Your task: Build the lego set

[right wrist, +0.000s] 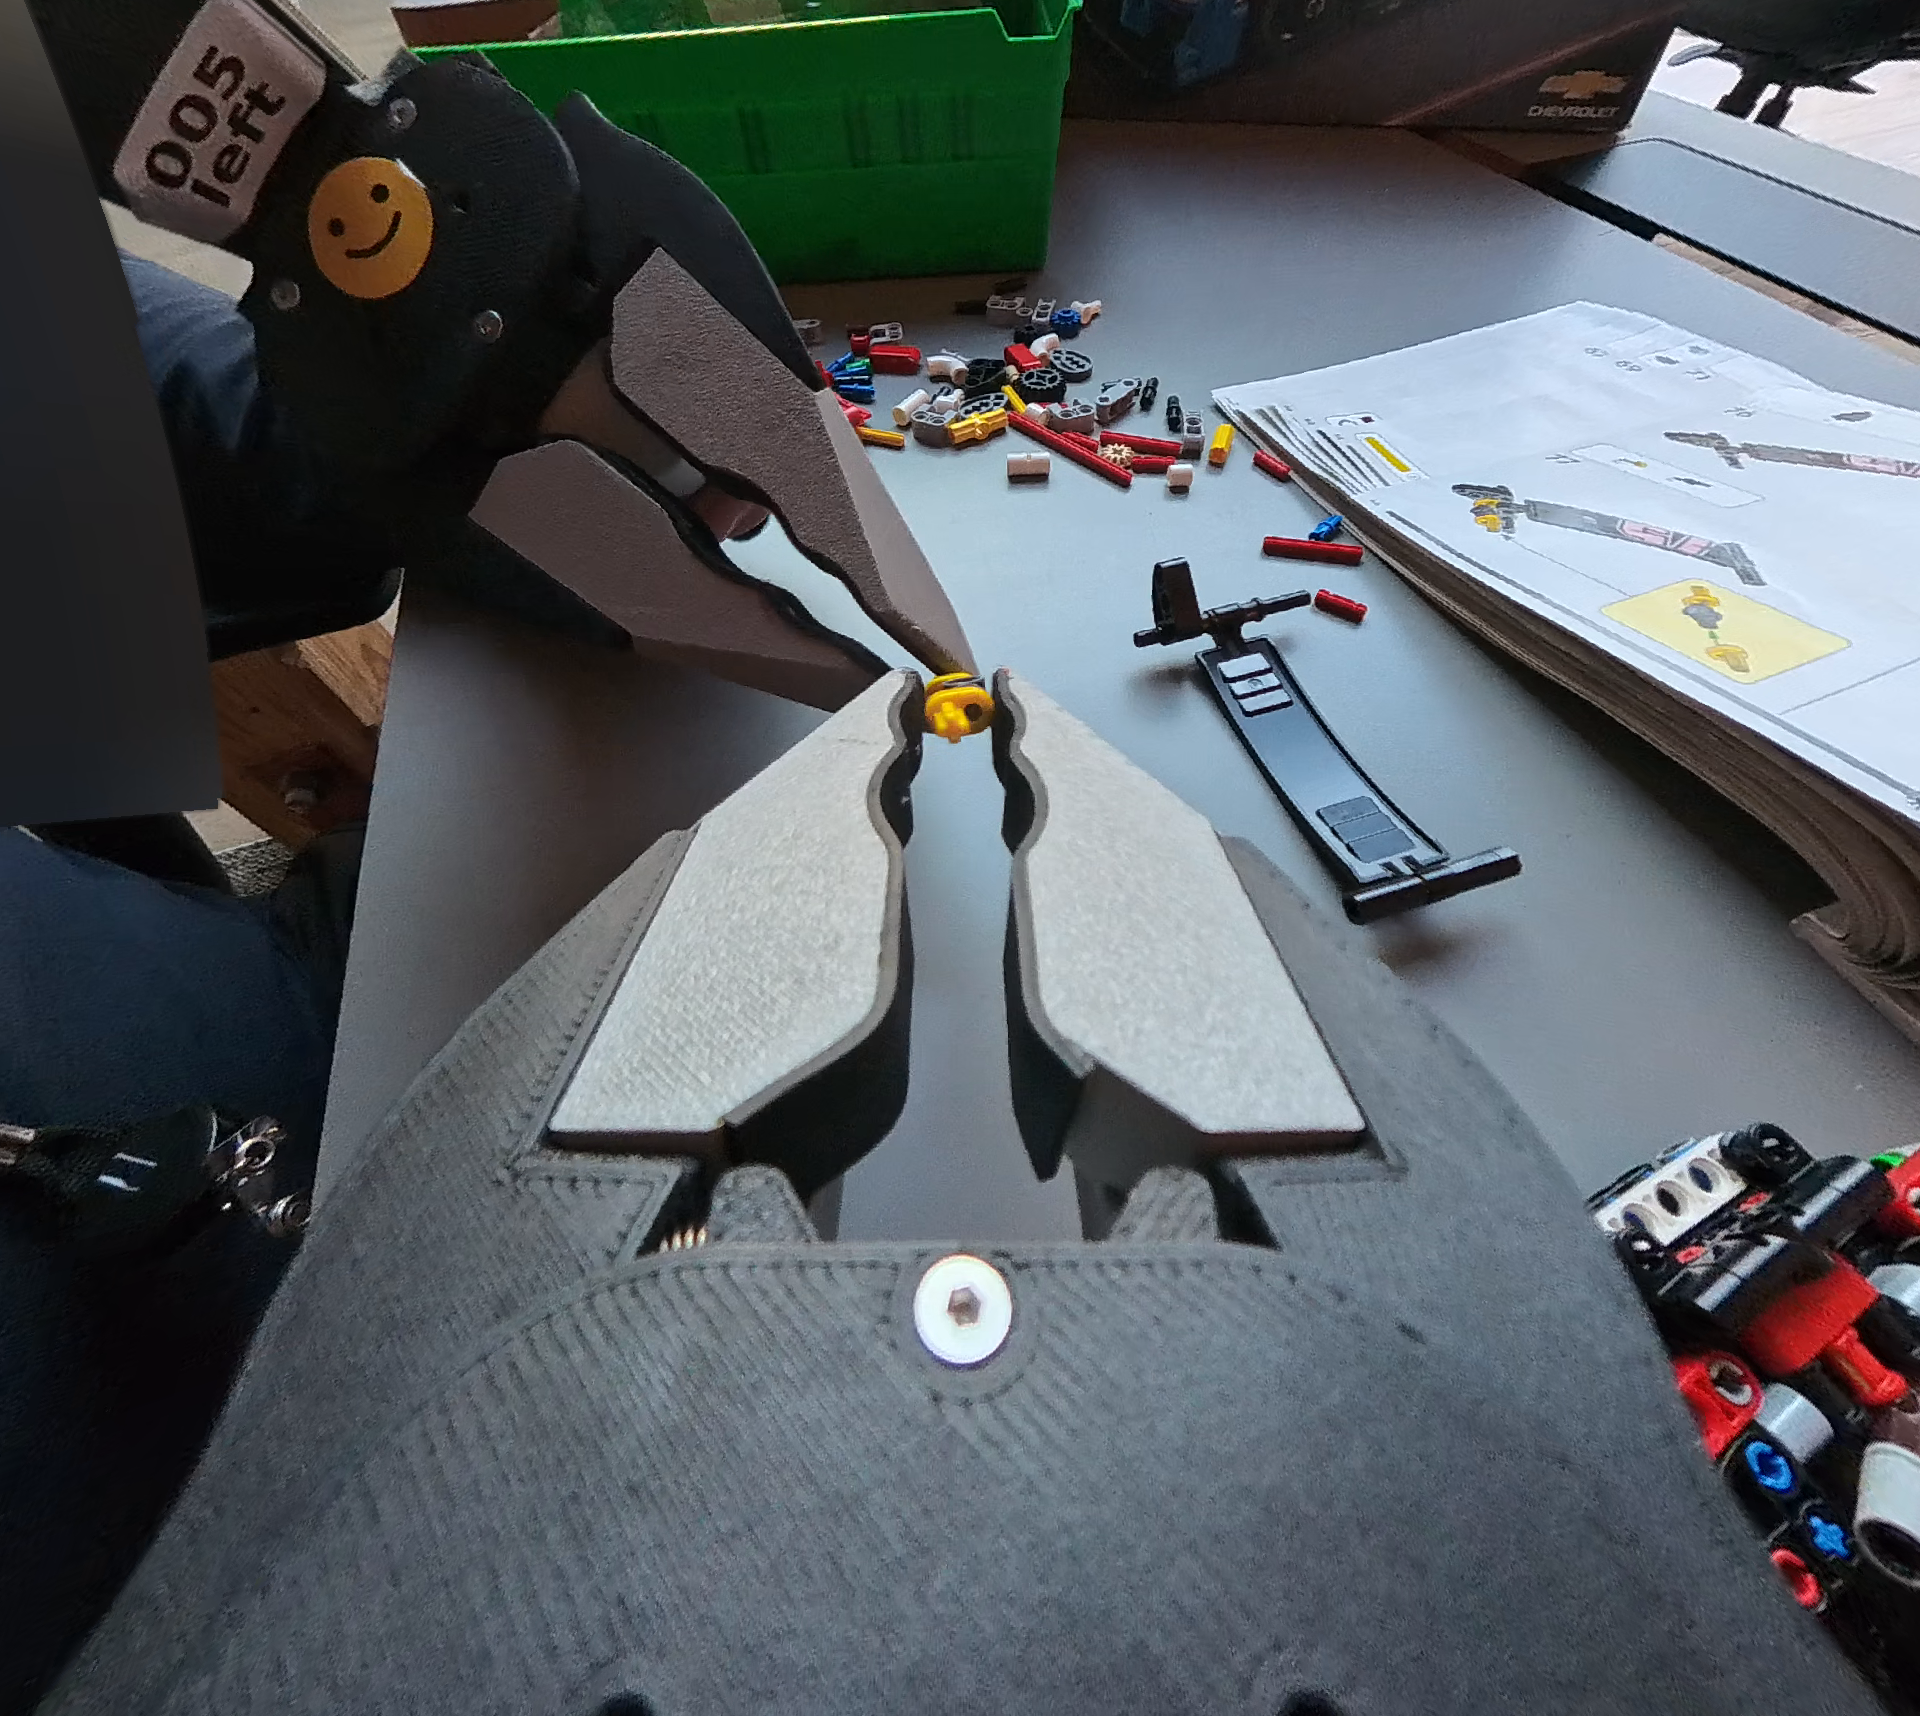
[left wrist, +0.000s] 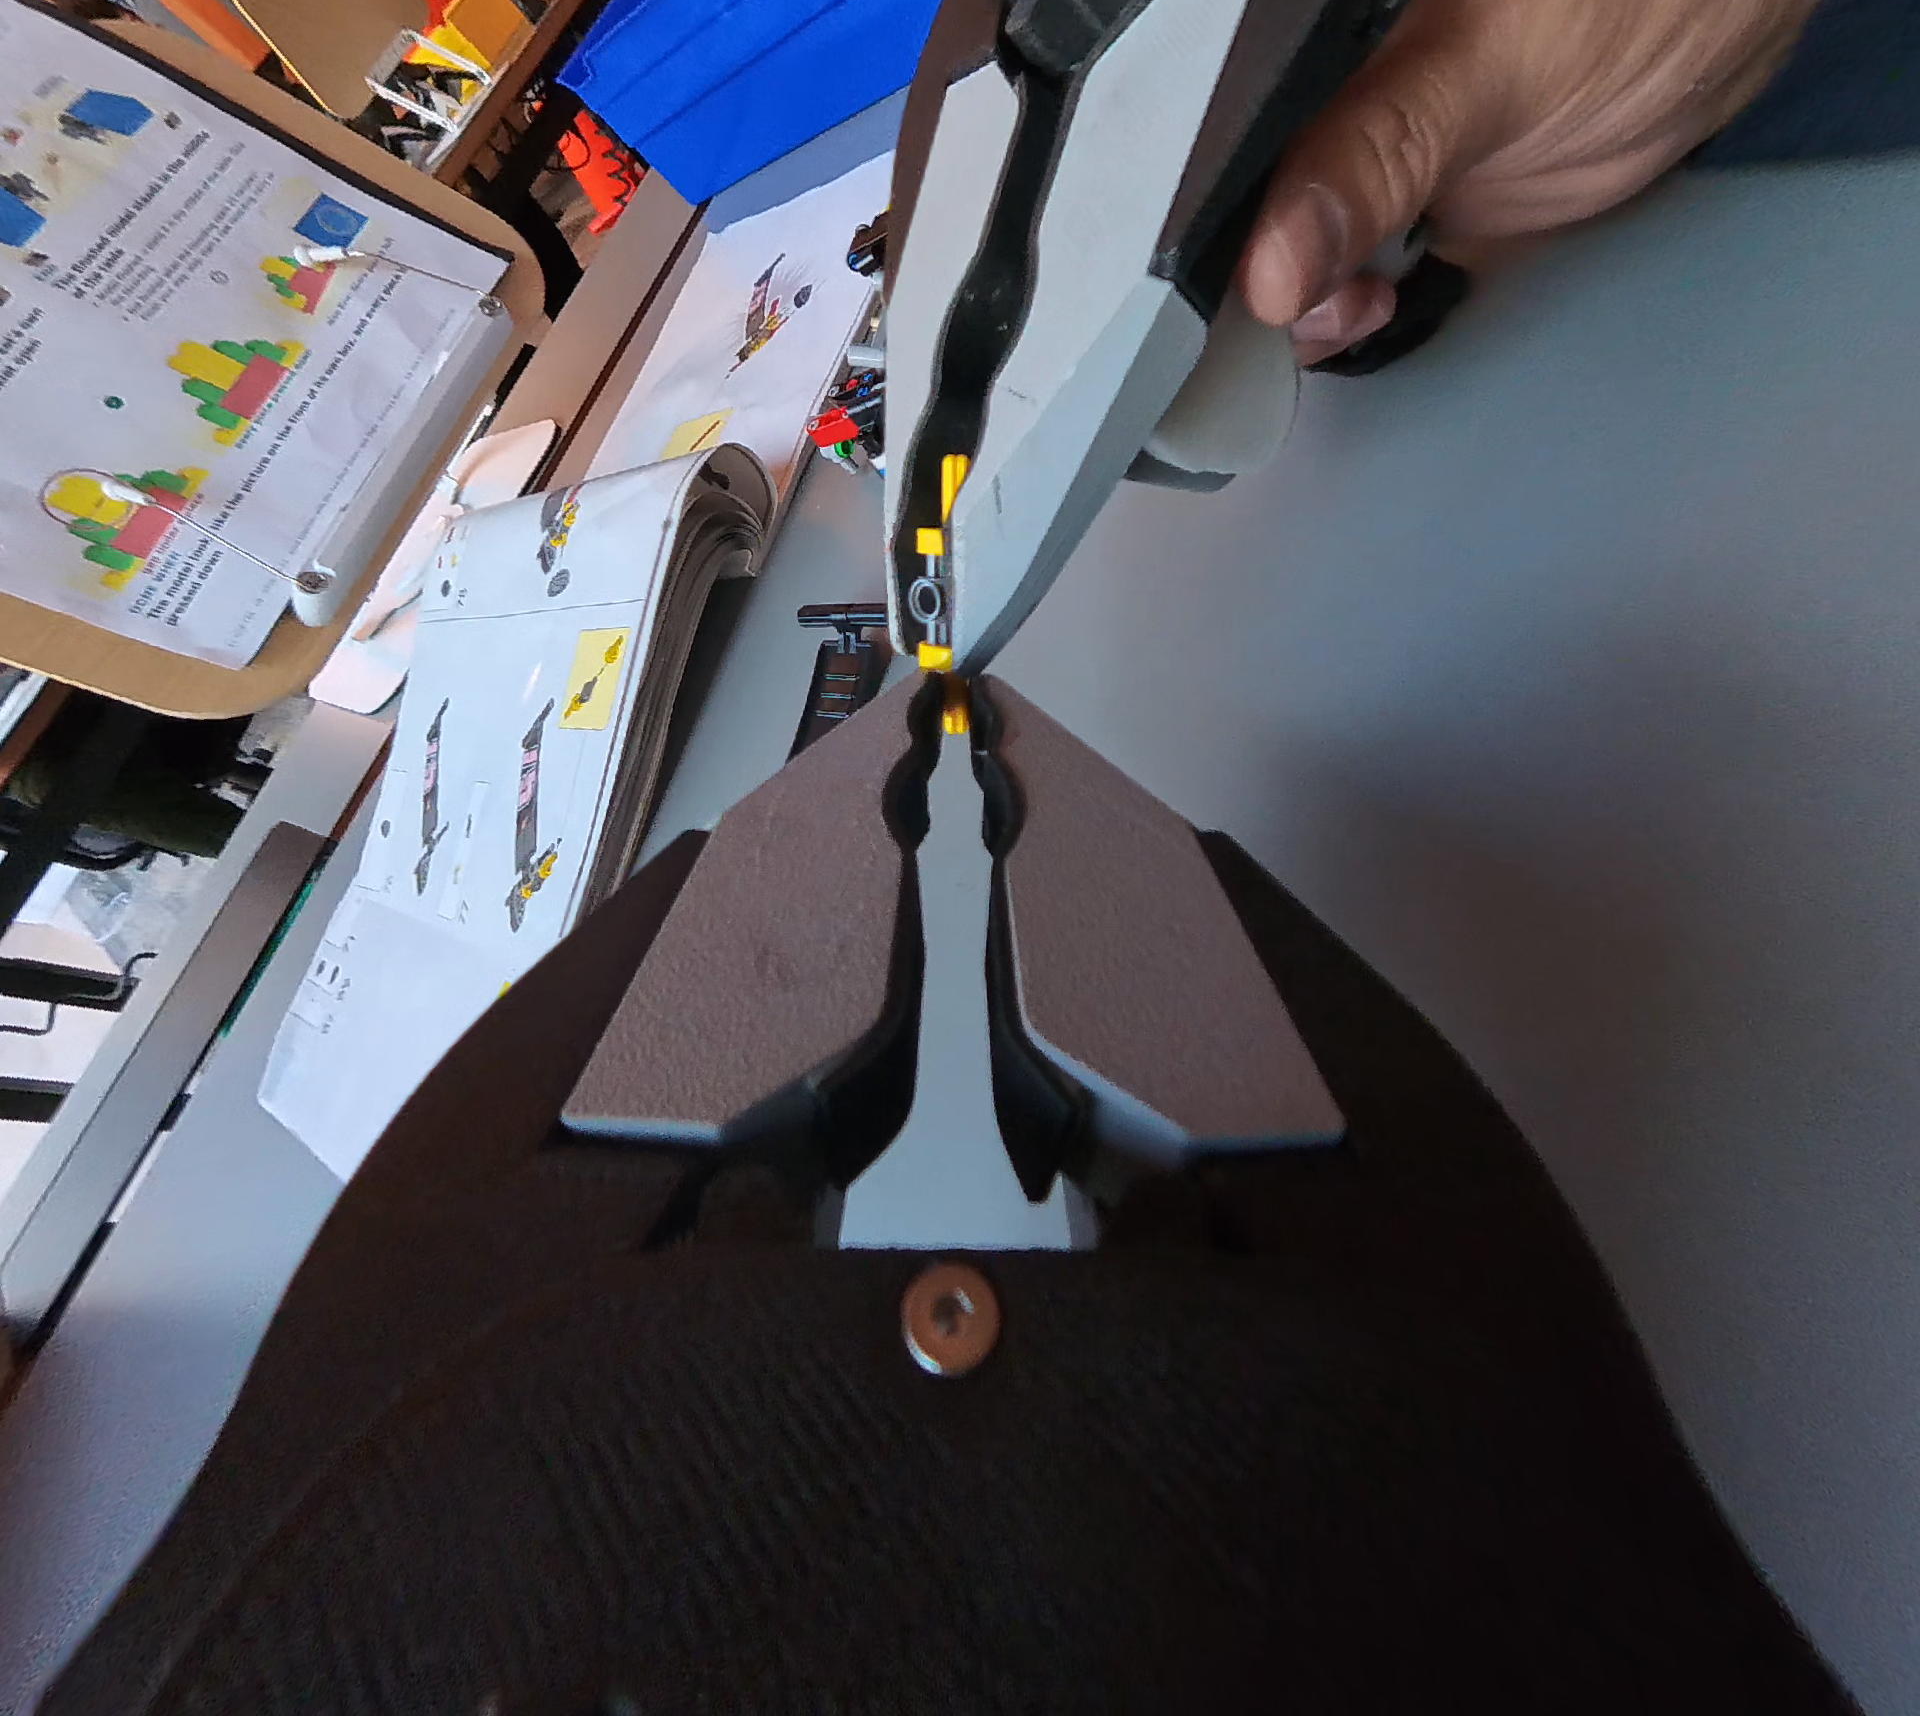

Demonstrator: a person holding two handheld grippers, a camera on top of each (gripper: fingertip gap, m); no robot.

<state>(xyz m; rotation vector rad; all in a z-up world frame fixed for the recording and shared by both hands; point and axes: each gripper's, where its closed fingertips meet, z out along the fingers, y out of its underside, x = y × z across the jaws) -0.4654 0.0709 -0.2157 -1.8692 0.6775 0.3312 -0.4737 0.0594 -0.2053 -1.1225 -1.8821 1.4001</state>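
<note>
Right wrist view has both grippers (right wrist: pixel 957 687) (right wrist: pixel 940 660) pinching one small yellow-and-grey piece (right wrist: pixel 958 708) tip-to-tip, so steady alignment looks key.

We note loose parts (right wrist: pixel 1039 409) lying on the table (right wrist: pixel 1299 243) before the bin (right wrist: pixel 831 139); booklet (right wrist: pixel 1621 544) right of them, curved strip (right wrist: pixel 1320 752) between booklet and gripper tips.

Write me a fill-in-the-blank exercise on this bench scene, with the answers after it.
1. The bin behind the loose parts is ____.
2. The small piece where the two tools' tips meet is mostly ____.
3. The long curved strip lying beside the booklet is ____.
4. The round sticker on the left tool shows a ____ face.

Answers: green; yellow; black; smiling
</note>
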